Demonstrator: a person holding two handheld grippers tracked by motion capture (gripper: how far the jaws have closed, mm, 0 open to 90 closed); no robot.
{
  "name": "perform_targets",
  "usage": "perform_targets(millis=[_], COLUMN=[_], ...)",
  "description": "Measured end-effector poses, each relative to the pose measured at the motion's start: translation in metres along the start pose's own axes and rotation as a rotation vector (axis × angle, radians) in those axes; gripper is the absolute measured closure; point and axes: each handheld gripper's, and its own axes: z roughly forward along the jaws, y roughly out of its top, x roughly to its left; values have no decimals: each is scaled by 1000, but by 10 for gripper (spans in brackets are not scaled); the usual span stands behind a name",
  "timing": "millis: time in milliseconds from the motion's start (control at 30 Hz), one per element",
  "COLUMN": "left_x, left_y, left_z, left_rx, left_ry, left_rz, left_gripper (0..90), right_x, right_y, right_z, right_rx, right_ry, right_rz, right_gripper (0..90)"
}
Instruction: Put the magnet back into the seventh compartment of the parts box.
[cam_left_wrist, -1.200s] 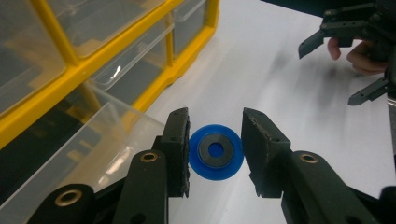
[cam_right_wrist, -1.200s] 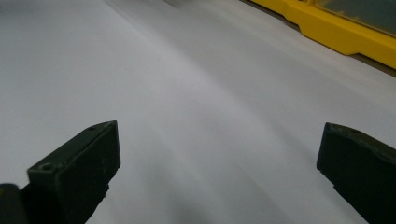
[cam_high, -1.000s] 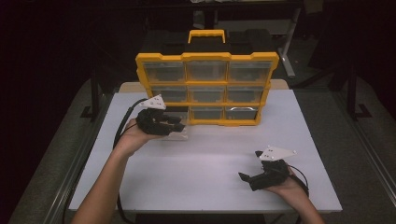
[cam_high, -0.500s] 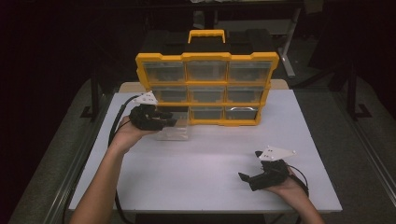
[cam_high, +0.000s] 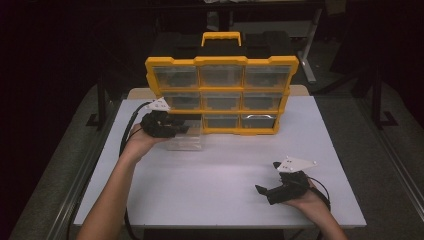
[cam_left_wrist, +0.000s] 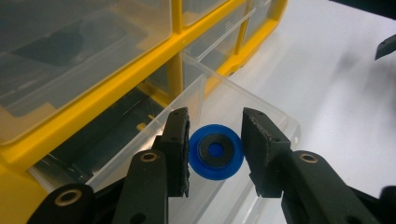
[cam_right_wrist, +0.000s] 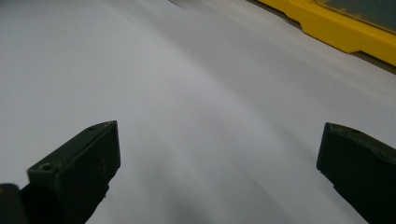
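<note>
Since a second ago, the left claw (cam_left_wrist: 215, 151), clamped on a blue disc (cam_left_wrist: 215, 151), has been moved over the pulled-out clear drawer (cam_high: 186, 141) of the yellow organizer (cam_high: 220, 95). Dropping the disc in and pushing the drawer shut are judged left to do; the right claw (cam_high: 267, 192) is held apart, empty, on the table (cam_high: 220, 190).

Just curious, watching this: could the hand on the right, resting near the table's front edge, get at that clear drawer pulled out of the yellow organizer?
Probably yes. The right gripper rests open on bare white table, with nothing between it and the clear drawer. The left gripper, holding a blue disc, already sits over the drawer.
</note>
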Motion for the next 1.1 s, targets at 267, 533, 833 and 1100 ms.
perform_targets(millis=[267, 533, 833, 1100], left_x=[4, 5, 3, 0], left_y=[-4, -5, -4, -2], left_z=[10, 10, 10, 5], left_rx=[19, 13, 6, -3], left_ry=[3, 1, 7, 2], left_rz=[11, 10, 8, -2], left_gripper=[627, 622, 559, 537], right_x=[0, 0, -1, -2], right_y=[0, 0, -1, -1], right_z=[0, 0, 0, 0], right_rx=[1, 2, -1, -6], right_ry=[1, 2, 3, 12], right_rz=[4, 3, 4, 5], right_gripper=[0, 0, 0, 0])
